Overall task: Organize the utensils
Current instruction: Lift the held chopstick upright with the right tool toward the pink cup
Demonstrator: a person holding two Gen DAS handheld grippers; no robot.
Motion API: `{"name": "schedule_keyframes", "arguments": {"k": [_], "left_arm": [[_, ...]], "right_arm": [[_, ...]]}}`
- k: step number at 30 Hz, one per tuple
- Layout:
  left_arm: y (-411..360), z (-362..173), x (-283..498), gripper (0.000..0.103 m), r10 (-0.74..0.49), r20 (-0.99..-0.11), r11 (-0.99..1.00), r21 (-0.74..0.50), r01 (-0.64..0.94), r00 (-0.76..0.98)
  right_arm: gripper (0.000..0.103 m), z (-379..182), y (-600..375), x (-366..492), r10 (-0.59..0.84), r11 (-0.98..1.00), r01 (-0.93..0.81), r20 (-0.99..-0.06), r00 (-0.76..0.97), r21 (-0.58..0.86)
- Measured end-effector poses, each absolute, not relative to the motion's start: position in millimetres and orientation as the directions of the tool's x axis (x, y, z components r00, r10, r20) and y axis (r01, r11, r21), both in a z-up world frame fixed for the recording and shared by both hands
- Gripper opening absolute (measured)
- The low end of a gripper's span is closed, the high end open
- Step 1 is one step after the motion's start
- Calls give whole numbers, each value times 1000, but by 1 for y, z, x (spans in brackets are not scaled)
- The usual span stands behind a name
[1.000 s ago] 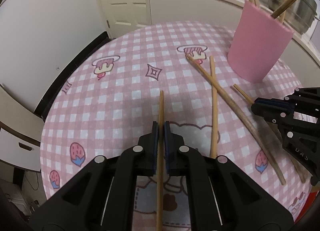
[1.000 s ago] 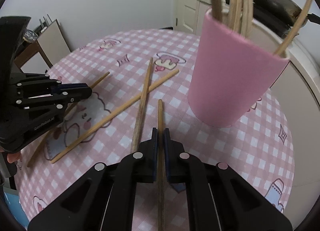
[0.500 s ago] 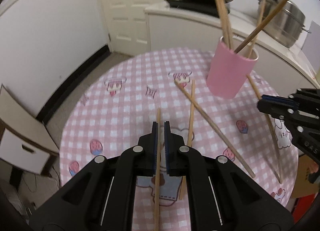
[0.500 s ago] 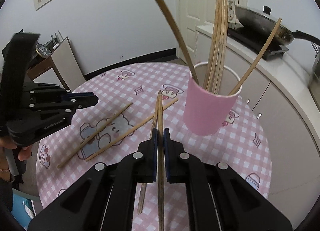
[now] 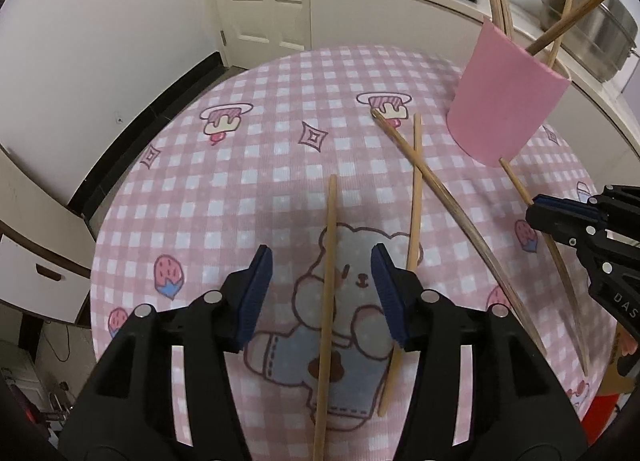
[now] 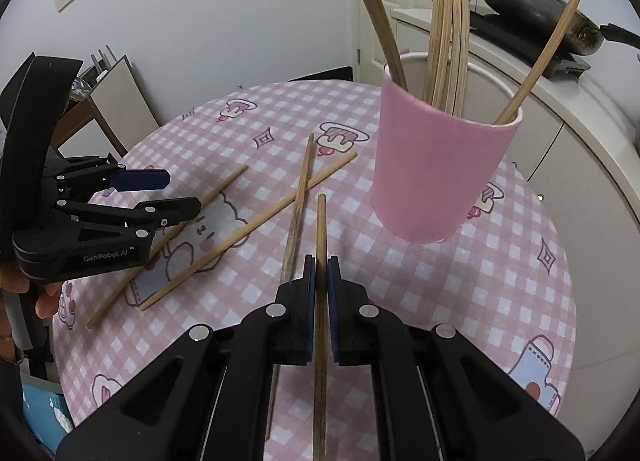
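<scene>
the left tongs (image 5: 322, 267) have just been opening and now stand apart over the round surface covered in pink checked cloth (image 5: 248, 165), a pale wooden chopstick (image 5: 327, 301) lying loose between their blue pads without touching either. the right tongs (image 6: 321, 267) are clamped tight on a darker wooden chopstick (image 6: 320, 229) whose tip points toward the tall pink cylindrical cup (image 6: 436, 173), which stands upright on the cloth with several wooden chopsticks leaning inside. three more wooden chopsticks lie on the cloth between the two tongs, two of them crossed (image 6: 300, 191).
</scene>
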State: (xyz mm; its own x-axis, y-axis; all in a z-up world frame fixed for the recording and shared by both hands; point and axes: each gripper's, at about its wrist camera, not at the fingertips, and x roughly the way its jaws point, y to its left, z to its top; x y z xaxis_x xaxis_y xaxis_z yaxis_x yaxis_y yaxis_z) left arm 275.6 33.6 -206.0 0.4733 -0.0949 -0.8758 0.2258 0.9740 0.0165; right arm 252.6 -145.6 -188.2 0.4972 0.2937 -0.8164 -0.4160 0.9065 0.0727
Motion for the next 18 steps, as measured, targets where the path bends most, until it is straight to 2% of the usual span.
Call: {"name": "schedule_keyframes", "arguments": {"k": [3,4,5,9,11,12,18], "left_arm": [[33,-211,281,51,-89,-879,975,20,222,469],[33,-213,283,45,-89,-880,975,20,223,466],[33,-216,285,34,-91,-883,974,17,225,460],[31,-224,288,25,-95,-889,970,18,241,449],[29,-225,288,9,-103,-888,969,12,246,448],[29,-225,288,6,-98,-887,969,18,246,450],[30,-215,280,6,-109,-868,971,12,240,484]], "right_arm": [[5,-193,-144,257,295,906,-416,-820,491,78],[5,-194,-143,257,295,906,-417,-821,489,78],[5,-196,-143,258,295,905,-418,-822,488,77],[5,-200,-141,262,296,904,-420,-824,483,78],[5,-200,-140,263,297,903,-422,-824,482,78],[5,-200,-140,263,297,903,-423,-824,483,77],[5,-188,-140,255,309,897,-435,-809,500,73]]}}
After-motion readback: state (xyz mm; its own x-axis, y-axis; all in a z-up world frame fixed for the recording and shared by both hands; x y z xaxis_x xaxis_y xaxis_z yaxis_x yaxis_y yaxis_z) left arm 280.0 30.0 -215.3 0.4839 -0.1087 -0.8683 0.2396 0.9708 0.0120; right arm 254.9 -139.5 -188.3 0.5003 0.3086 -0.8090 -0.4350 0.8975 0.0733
